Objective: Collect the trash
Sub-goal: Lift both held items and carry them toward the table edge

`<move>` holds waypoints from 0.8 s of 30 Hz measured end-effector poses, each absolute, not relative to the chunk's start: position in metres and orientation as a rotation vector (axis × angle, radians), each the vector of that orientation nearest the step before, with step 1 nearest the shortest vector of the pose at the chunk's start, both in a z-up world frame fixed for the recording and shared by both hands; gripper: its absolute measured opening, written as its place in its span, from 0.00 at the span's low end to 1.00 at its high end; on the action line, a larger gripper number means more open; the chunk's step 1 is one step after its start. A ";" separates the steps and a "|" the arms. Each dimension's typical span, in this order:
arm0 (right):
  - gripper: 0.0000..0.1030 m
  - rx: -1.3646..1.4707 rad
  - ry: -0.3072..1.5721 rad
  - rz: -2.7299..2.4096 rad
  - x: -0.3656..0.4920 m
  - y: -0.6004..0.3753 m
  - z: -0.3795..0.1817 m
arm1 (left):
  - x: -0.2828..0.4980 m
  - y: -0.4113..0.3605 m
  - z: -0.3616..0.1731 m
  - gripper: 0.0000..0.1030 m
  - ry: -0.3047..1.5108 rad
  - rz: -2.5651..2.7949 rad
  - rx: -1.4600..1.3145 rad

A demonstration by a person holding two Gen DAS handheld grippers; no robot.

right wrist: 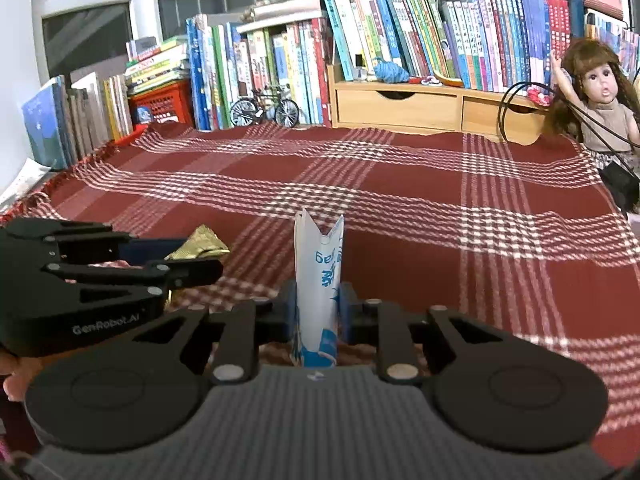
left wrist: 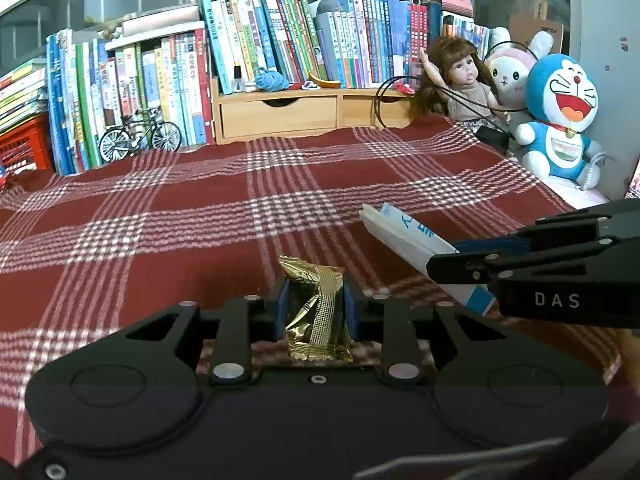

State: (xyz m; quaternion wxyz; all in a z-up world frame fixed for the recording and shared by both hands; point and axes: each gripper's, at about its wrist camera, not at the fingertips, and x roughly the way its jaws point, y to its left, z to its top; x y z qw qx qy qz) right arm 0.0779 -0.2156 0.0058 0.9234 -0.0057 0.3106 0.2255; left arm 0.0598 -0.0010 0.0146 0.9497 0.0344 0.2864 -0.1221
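the left gripper [left wrist: 316, 312] pinches a crumpled gold foil wrapper [left wrist: 316, 316] between its 2 blue pads, the wrapper standing upright with its ribbed seam facing the camera and its top corner poking above the fingers. the right gripper [right wrist: 318, 316] is clamped on a flattened white and blue paper packet [right wrist: 320, 296], which sticks up between its pads with a notched top edge; blue print on it reads something like "6er", though the rest is too curled to make out. in the left wrist view the right gripper [left wrist: 460, 264] comes in from the right edge, its black body marked "das", with the packet [left wrist: 404, 236] jutting out toward the upper left above the cloth. in the right wrist view the left gripper [right wrist: 200, 258] sits at the left edge with "genrobot.ai" printed on its body and the gold wrapper [right wrist: 202, 242] showing at its tips. both pieces of trash are held just above a red and white plaid cloth [right wrist: 440, 208]. behind it stand rows of books [left wrist: 280, 40], a wooden drawer unit [left wrist: 280, 114], a small model bicycle [left wrist: 140, 136], a doll [left wrist: 464, 76], a pink and white rabbit plush [left wrist: 510, 72] and a blue cat plush [left wrist: 560, 116].
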 end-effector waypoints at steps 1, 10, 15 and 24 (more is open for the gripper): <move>0.25 -0.005 0.632 0.462 0.072 -0.215 0.007 | 0.054 -0.001 0.015 0.26 0.581 -0.246 0.069; 0.25 0.042 0.612 0.479 0.030 -0.213 0.012 | 0.007 0.003 0.017 0.26 0.574 -0.220 0.041; 0.25 0.066 0.622 0.501 0.007 -0.212 0.013 | -0.019 0.004 0.020 0.26 0.575 -0.214 0.026; 0.25 0.092 0.657 0.543 -0.038 -0.213 0.008 | -0.065 0.004 0.018 0.26 0.572 -0.218 0.006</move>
